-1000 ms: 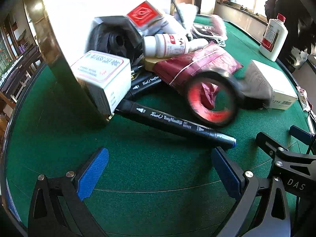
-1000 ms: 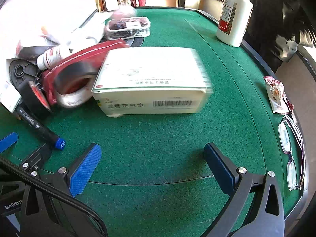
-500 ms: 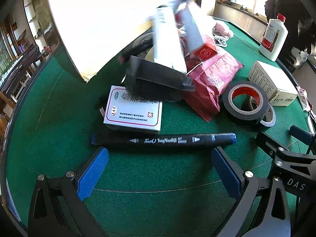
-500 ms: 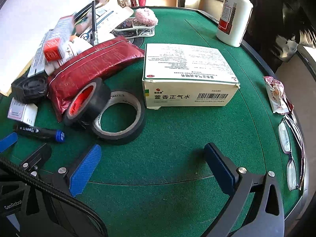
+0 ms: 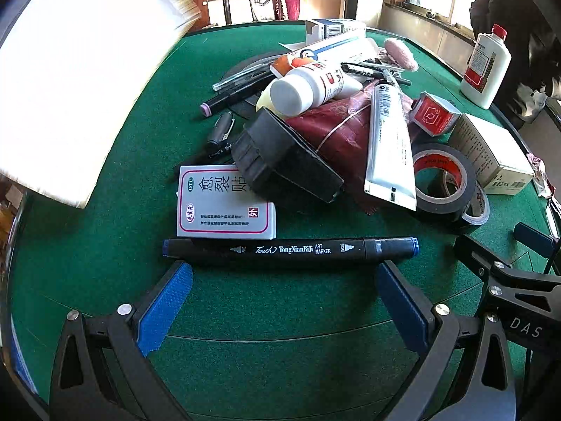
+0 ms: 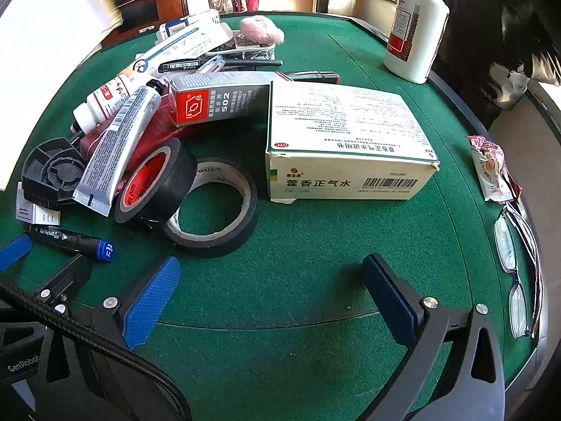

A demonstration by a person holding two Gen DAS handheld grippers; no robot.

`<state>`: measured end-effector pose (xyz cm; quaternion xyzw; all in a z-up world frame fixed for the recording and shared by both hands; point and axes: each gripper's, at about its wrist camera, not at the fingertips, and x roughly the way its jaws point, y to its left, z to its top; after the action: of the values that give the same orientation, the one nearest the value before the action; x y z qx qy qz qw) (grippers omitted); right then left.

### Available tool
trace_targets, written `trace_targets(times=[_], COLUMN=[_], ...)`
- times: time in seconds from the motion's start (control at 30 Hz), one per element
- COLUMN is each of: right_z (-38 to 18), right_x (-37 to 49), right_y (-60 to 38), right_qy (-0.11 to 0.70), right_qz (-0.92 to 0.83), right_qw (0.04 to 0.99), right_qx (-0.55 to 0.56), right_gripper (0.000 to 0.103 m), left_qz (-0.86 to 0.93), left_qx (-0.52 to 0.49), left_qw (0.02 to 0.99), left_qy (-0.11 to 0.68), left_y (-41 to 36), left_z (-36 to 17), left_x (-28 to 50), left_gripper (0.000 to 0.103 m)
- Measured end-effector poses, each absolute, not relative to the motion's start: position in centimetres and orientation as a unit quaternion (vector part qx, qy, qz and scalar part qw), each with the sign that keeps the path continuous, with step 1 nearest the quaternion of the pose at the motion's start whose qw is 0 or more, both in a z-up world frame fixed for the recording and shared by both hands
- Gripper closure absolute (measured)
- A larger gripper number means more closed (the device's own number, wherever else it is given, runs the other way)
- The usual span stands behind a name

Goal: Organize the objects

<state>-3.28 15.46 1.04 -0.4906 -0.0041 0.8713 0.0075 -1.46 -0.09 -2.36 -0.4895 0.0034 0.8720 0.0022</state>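
Clutter sits heaped on the green-felt counter [image 5: 105, 252]. Left hand-held gripper [image 5: 284, 301] hovers low over the felt, released, blue pads spread wide with nothing between them; a black art marker [image 5: 291, 248] lies crosswise just beyond its fingertips. Just behind the marker lies a flat white medicine box with pink border [image 5: 224, 203], partly overlapped by a black plastic holder [image 5: 284, 161]. Further back: a dark red pouch [image 5: 343, 129], a white tube [image 5: 389, 147] lying across it, and a small white bottle [image 5: 308, 87] on its side. Right hand-held gripper [image 6: 270, 294] is likewise released and empty, above bare felt. Ahead of it, two tape rolls: a black roll with red core [image 6: 154, 182] leans on a flat black roll [image 6: 214, 207]. A large white carton [image 6: 347, 144] sits to their right, with a grey 502 glue box [image 6: 221, 101] touching its left edge. Spectacles [image 6: 519, 263] lie at the counter's right rim; a white jug with red cap [image 6: 415, 31] stands far right.
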Motion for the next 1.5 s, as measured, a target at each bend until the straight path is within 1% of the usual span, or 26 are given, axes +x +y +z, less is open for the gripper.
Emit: trace_targets(times=[1.07,1.2,1.27,1.37,1.5], right_z=[1.0,1.0,1.2,2.1,3.3], right_x=[-3.3,-3.8,-3.6,-2.4,0.0], right_y=[15.4,15.6,16.2,17.9,20.7], right_qy=[-0.004,-0.026,-0.025,0.009,0.02], right_qz=[0.871,0.87,0.866,0.86,0.889], right_qw=[0.006,-0.04,-0.073,-0.138,-0.161], right_qx=[-0.491,-0.491,-0.494,-0.491,-0.429], right_gripper=[0.0,0.0,0.0,0.0,0.0], left_qz=[0.872,0.872,0.87,0.861,0.867], left_qx=[-0.49,-0.49,-0.492,-0.5,-0.472], left_qw=[0.004,-0.001,0.019,0.085,0.158], left_qy=[0.005,0.001,0.008,0.024,0.037], left_y=[-0.1,0.0,0.1,-0.8,-3.1], left_z=[-2.3,-2.3,-2.2,-1.9,-0.6], left_x=[-1.5,-1.6,-1.8,-1.2,0.4], left_gripper=[0.001,0.001,0.002,0.002,0.002])
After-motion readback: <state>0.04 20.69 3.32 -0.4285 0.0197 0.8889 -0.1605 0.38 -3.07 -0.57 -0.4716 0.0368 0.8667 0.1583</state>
